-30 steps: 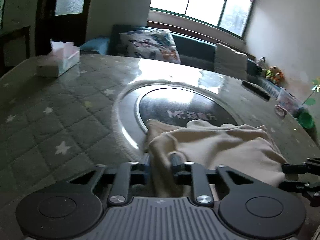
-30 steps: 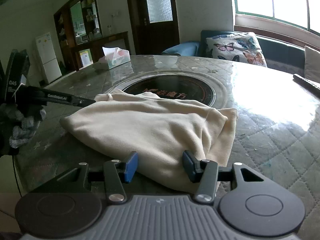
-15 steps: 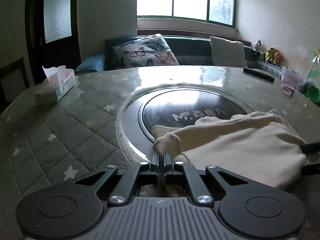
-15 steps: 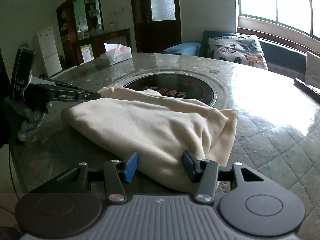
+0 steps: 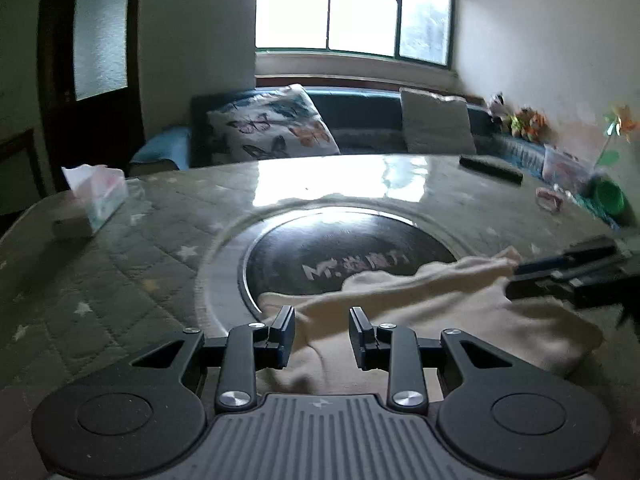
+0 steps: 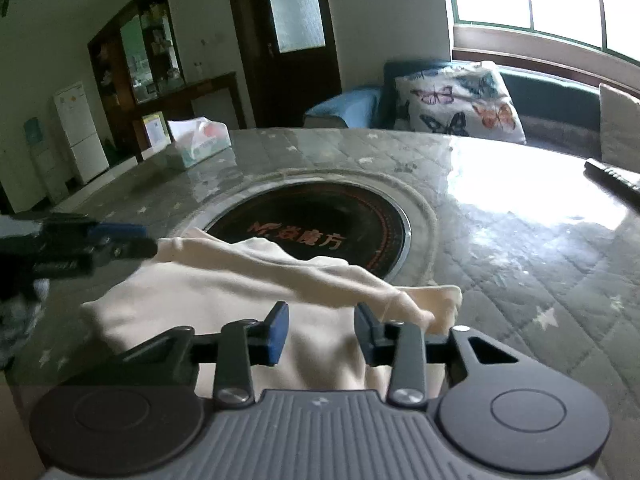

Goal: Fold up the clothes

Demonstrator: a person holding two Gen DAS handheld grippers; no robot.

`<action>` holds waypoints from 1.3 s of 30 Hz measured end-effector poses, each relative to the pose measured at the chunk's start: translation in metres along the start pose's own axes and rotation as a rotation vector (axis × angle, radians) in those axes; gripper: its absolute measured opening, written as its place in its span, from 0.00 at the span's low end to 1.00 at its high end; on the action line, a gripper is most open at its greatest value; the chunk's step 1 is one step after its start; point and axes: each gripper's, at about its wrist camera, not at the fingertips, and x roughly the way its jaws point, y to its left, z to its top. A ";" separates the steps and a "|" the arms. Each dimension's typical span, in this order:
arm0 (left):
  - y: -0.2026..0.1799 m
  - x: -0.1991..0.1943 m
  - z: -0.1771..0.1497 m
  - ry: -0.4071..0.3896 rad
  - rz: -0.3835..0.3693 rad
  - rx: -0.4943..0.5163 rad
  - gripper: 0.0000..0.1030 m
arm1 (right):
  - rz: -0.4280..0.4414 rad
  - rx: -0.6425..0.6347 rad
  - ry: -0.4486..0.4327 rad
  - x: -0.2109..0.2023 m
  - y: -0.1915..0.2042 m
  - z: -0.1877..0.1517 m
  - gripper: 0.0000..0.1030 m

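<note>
On the quilted table (image 5: 120, 272), toward six o'clock of its dark round inset (image 6: 320, 224), the cream garment (image 6: 224, 300) lies folded. Left gripper (image 5: 322, 334) has just been opening, cloth released; right gripper (image 6: 322, 330) has been closing, fabric between unpressed jaws.

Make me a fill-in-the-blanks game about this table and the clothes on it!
1. The cloth on the table is coloured ____.
2. The pillow on the sofa has ____ printed on it.
3. The box at the table's edge holds ____.
4. The left claw is ____, not pinching the cloth.

Missing words: cream; butterflies; tissues; open
</note>
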 end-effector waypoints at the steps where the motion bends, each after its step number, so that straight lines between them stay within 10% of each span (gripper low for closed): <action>1: 0.001 0.005 -0.001 0.013 0.000 -0.001 0.31 | -0.017 0.005 0.013 0.008 -0.003 0.001 0.32; 6: 0.008 0.022 -0.002 0.069 0.026 -0.005 0.31 | -0.070 0.056 0.036 0.023 -0.017 0.007 0.19; 20: -0.006 0.064 0.016 0.141 0.001 0.043 0.32 | -0.076 -0.039 0.087 0.062 0.007 0.027 0.19; 39: 0.056 0.000 0.000 0.071 0.095 -0.220 0.85 | 0.195 -0.414 0.016 0.014 0.137 -0.003 0.50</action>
